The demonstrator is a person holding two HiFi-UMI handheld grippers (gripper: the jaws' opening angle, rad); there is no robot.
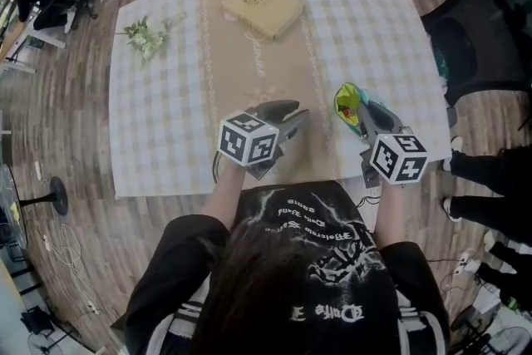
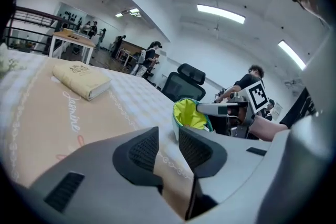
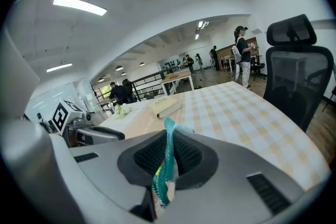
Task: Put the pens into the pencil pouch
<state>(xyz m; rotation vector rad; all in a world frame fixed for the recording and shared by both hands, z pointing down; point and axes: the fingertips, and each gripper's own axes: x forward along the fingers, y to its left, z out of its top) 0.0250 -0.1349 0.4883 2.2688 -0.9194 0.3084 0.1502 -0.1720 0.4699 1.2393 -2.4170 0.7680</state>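
Checked tablecloth point(image 1: 166, 96) covers the table; at centre right of the head view the pencil pouch point(image 1: 349, 102) gapes open, its teal edge pinched between the right gripper point(image 3: 168, 152) jaws. Left gripper point(image 2: 168, 147) jaws stand apart and empty, the pouch just beyond them

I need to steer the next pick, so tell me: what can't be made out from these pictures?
- Pens: none shows in any view; whether any lie inside the teal fabric pouch with yellow lining cannot be told. Head view: the right tongs cover part of its mouth.
- Pouch body, right gripper view: only a teal edge shows, clamped; the gripper's casing hides the rest.
- Print on the cream rectangular book: too small, every view.
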